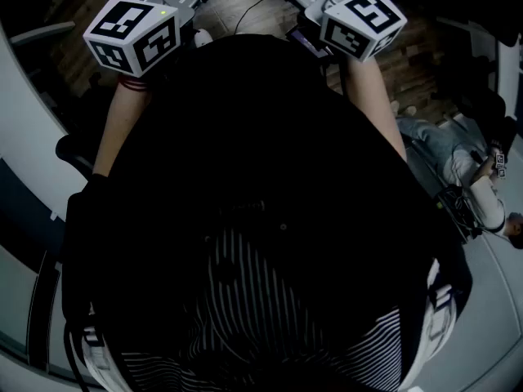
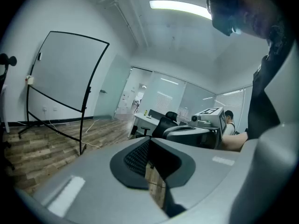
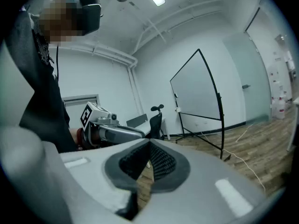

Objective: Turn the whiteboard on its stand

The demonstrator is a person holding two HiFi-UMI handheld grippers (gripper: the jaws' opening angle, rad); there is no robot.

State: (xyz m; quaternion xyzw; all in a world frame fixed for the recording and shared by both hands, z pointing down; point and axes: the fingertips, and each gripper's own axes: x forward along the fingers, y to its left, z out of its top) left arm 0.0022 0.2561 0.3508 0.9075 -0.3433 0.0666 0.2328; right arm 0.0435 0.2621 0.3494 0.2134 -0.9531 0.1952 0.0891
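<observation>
The whiteboard (image 2: 65, 73) stands on its thin black tripod stand (image 2: 51, 125) on the wooden floor, far ahead on the left in the left gripper view. In the right gripper view the whiteboard (image 3: 196, 85) shows edge-on at the right, well out of reach. My left gripper (image 2: 149, 146) is shut with nothing between its ribbed pads. My right gripper (image 3: 149, 155) is likewise shut and empty. Both are held up close to my chest, side by side; their marker cubes (image 1: 131, 35) (image 1: 364, 23) show at the top of the head view. Neither gripper touches the board.
A cable (image 3: 247, 164) trails over the floor by the stand's foot. Office chairs and a desk (image 2: 149, 118) stand beyond the board; a black chair (image 3: 155, 120) is next to the wall. A seated person (image 1: 466, 170) is at my right.
</observation>
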